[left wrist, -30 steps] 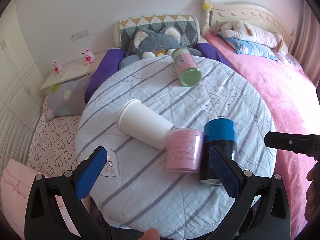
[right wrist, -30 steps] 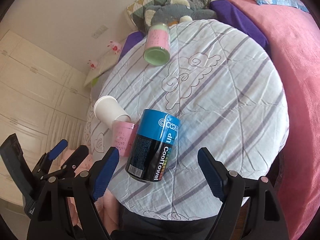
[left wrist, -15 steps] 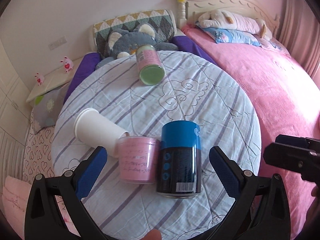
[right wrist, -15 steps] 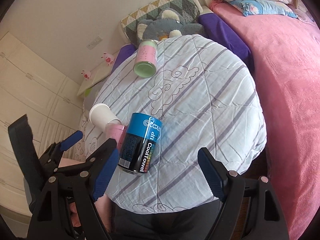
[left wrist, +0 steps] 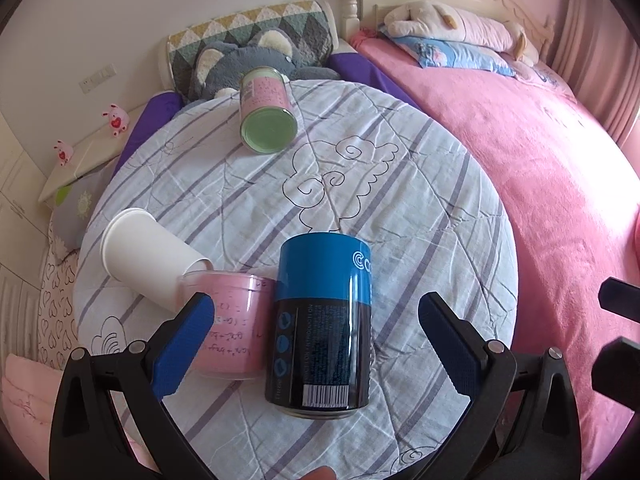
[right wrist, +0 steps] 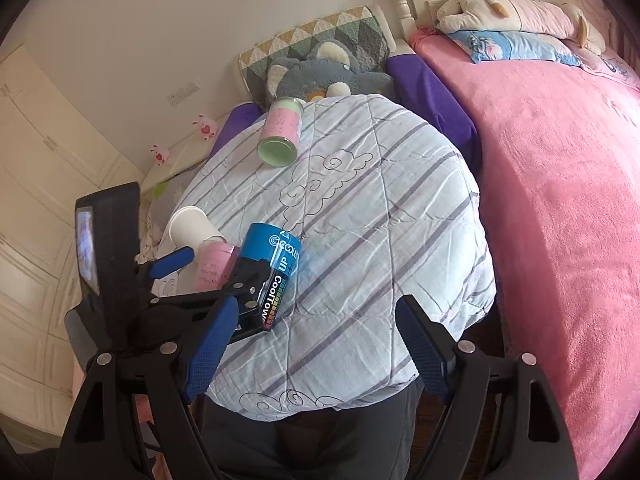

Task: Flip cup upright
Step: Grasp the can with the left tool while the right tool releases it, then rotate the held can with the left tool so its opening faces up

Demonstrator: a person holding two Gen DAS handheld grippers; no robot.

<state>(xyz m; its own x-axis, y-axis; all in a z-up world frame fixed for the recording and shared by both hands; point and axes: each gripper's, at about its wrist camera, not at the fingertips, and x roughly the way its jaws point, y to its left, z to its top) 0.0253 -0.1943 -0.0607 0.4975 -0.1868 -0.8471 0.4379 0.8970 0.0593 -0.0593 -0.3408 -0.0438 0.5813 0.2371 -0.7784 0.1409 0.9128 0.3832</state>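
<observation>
A blue and black can [left wrist: 322, 320] lies on its side on the round striped table [left wrist: 400, 208], base toward me. My left gripper [left wrist: 316, 336] is open, its jaws on either side of the can, apart from it. A pink cup [left wrist: 234, 328] lies beside the can on the left, and a white paper cup [left wrist: 150, 266] lies on its side against it. A pink and green can [left wrist: 266, 110] lies at the far edge. My right gripper [right wrist: 316, 344] is open and empty above the table's near edge. The blue can [right wrist: 272, 268] and left gripper [right wrist: 208, 272] show at its left.
A pink bed [left wrist: 540, 152] runs along the right of the table. A grey plush toy [left wrist: 244, 58] and a patterned cushion [left wrist: 248, 28] sit behind the table. A white nightstand [left wrist: 80, 160] stands at the left.
My left gripper has moved right and closer, from beside the pink cup to straddling the blue can. My right gripper has drawn back and to the right, away from the can.
</observation>
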